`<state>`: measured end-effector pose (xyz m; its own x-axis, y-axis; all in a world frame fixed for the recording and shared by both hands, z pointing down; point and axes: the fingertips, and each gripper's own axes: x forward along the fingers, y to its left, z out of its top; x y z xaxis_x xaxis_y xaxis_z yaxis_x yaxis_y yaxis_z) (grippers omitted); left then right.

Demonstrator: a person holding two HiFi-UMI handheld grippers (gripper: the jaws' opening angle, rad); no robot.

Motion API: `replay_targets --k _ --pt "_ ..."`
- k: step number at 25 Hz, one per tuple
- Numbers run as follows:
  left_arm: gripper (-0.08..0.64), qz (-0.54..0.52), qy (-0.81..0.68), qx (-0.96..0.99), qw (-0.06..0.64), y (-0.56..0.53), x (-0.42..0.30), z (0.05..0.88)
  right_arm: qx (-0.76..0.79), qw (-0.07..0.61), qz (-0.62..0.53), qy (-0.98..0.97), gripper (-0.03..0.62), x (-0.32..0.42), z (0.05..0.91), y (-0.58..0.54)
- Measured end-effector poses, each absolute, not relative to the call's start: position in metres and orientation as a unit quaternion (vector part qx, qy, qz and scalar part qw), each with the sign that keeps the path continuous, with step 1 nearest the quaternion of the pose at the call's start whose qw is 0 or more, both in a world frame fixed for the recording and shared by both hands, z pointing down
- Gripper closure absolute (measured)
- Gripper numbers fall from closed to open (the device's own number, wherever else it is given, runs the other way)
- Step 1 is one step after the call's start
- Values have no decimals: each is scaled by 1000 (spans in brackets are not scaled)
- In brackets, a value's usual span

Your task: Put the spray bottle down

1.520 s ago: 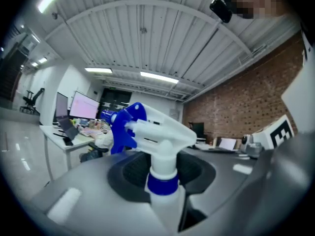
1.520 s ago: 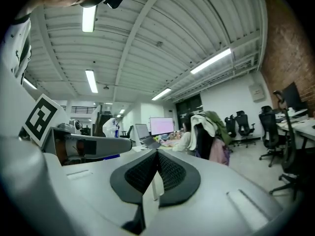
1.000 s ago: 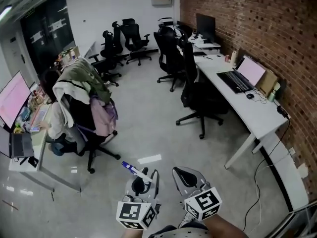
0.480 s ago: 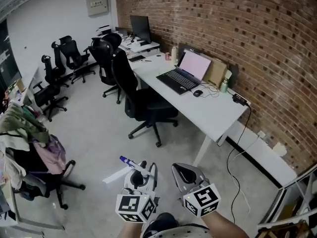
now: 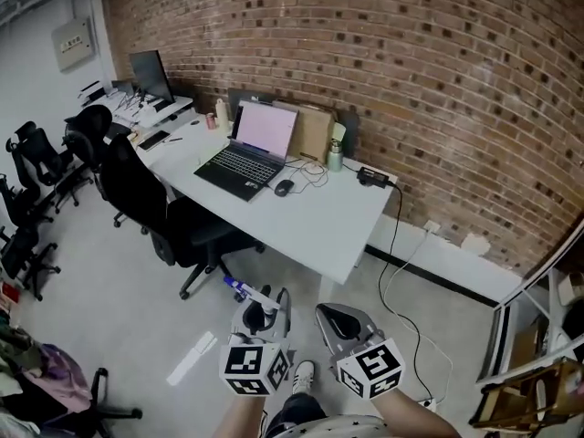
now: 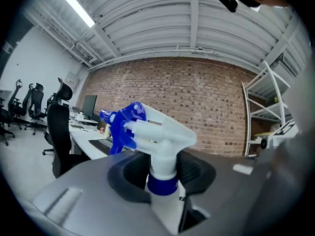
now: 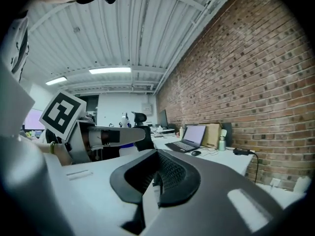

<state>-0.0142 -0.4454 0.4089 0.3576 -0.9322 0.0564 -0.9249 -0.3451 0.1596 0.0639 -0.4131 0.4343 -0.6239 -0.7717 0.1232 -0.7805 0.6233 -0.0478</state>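
Note:
The spray bottle (image 5: 246,292) has a white head, a blue nozzle and trigger, and a blue collar (image 6: 162,185). My left gripper (image 5: 263,310) is shut on its neck just above the collar and carries it upright over the floor. In the left gripper view the bottle's head (image 6: 157,129) rises between the dark pads, nozzle pointing left. My right gripper (image 5: 339,318) hangs just right of the left one; in the right gripper view its pads (image 7: 167,173) meet with nothing between them. The left gripper with the bottle shows at the left of the right gripper view.
Ahead, a white desk (image 5: 342,226) stands against a brick wall (image 5: 438,89). On it are an open laptop (image 5: 246,149), a mouse (image 5: 284,187) and a metal bottle (image 5: 336,156). A black office chair (image 5: 160,217) stands at its left. Cables (image 5: 401,290) hang at its right end, and a metal shelf (image 5: 538,372) is at far right.
The view has swung from the room of chairs round to the brick wall and the desk with the laptop. Both grippers keep their place in the view, the bottle still held.

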Motion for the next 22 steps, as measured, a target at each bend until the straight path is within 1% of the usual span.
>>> replay_targets --k 5,12,17,22 --pt "434 -12 -519 851 84 -538 23 408 483 44 57 -873 597 91 432 -495" --pt "434 0 -460 886 61 -663 79 417 555 37 71 -828 597 142 440 -591" --pt "434 2 -433 900 52 -735 110 422 576 26 84 -813 597 163 448 -635" --pt "434 15 -420 906 48 -777 130 440 591 29 98 -800 597 171 463 -660"
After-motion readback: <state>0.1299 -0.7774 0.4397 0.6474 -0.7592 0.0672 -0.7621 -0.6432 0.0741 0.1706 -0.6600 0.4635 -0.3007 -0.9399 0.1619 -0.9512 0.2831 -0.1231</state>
